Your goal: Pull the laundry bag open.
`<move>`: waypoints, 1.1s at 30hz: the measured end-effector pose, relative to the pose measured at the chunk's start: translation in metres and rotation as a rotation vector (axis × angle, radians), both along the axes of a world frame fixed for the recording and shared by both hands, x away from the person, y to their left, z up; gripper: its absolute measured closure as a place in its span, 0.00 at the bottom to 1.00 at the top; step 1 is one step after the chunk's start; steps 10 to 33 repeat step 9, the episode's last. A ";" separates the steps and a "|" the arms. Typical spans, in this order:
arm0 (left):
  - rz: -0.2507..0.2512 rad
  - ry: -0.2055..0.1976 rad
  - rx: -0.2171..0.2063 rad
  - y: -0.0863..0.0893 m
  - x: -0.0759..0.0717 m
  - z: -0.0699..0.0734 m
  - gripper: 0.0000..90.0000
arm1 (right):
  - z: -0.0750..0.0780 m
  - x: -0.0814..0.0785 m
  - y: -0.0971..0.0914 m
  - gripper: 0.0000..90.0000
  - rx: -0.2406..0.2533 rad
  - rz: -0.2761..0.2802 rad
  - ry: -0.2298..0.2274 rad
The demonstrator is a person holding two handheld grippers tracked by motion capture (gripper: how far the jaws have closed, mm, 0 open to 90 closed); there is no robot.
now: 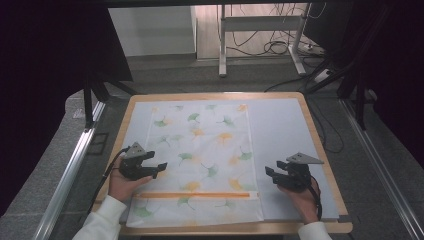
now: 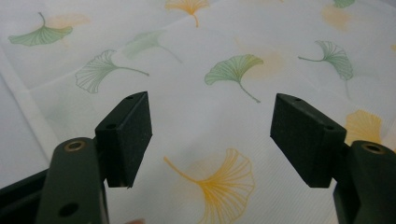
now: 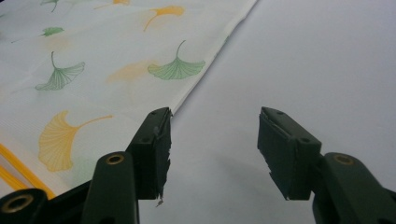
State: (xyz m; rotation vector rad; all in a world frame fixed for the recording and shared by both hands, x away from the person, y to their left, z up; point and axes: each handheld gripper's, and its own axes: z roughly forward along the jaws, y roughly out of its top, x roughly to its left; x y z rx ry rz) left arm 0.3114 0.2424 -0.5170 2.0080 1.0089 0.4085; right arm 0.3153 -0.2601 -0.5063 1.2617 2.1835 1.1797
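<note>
A: Cloth status?

B: Flat on the desk, on a pale grey mat. White w/ green + yellow ginkgo leaves. Near end looks folded over; an orange stripe runs across close to that end. Cloth sits on the left half of the mat, right half bare.

A: Left gripper?

B: At the cloth's left edge, near end, in the person's left hand. Jaws spread wide, nothing between them. In the left gripper view, cloth lies under the gap, a yellow leaf just below it. Pads don't press on it.

A: Right gripper?

B: On bare mat just right of the cloth's right edge, in the right hand. Jaws apart, empty. In the right gripper view, one jaw sits just beside the cloth hem, the other over plain mat. Can't tell if that jaw touches the hem.

A: Both pointing?

B: Inward, toward each other across the cloth.
</note>
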 end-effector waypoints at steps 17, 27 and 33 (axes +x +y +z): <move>-0.005 0.003 0.027 -0.001 0.000 -0.002 0.31 | -0.002 -0.001 0.003 0.43 -0.009 0.019 0.005; -0.005 0.003 0.027 -0.001 0.000 -0.002 0.31 | -0.002 -0.001 0.003 0.43 -0.009 0.019 0.005; -0.005 0.003 0.027 -0.001 0.000 -0.002 0.31 | -0.002 -0.001 0.003 0.43 -0.009 0.019 0.005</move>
